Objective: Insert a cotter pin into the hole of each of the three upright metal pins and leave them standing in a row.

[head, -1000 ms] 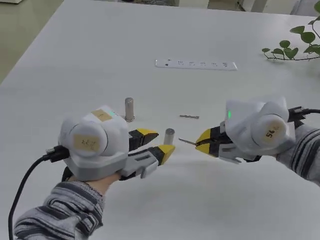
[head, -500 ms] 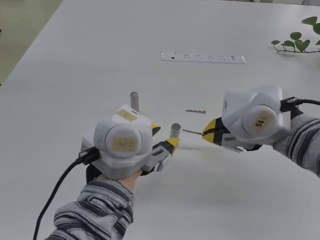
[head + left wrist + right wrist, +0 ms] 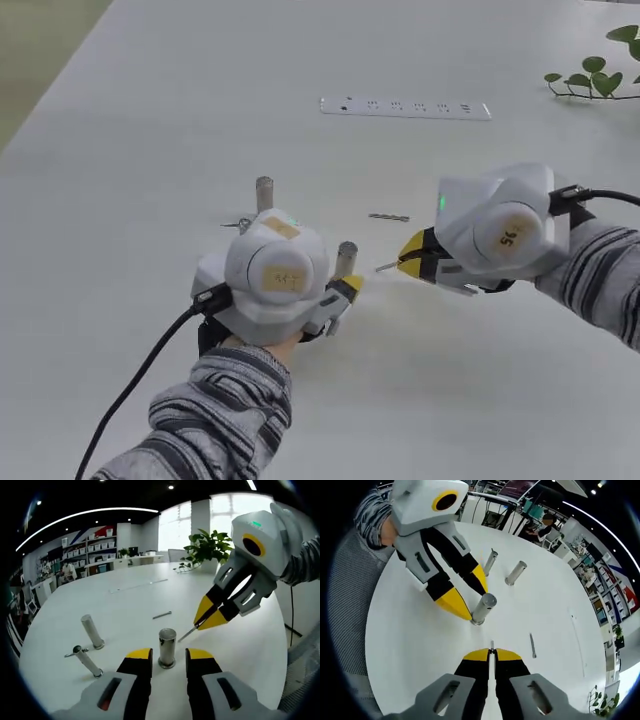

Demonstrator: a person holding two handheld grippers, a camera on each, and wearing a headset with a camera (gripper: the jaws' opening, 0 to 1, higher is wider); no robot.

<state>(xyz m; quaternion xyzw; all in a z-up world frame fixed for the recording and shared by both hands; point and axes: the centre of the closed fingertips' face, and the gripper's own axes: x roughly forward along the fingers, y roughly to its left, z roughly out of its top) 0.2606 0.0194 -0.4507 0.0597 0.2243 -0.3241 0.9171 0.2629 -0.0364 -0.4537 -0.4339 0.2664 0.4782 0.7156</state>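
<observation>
1. Furthest left, a finished pin [image 3: 87, 661] stands upright with a fitted cotter [image 3: 70, 654] through its top. A bare pin [image 3: 92, 631] stands just beside it, toward the bench's far edge.
2. Next, the left gripper [image 3: 168, 656] has its jaws spread either side of the third pin [image 3: 167, 647]. They flank its base without clamping, seemingly to stop it tipping.
3. Right of that, the right gripper [image 3: 491, 653] is pressed together on a cotter pin [image 3: 187, 632]. The tip points at the third pin's head, close but not yet in the hole.
4. Beyond them, a spare cotter pin [image 3: 388, 217] lies loose on the bench [image 3: 150, 120], handy for the bare pin.
</observation>
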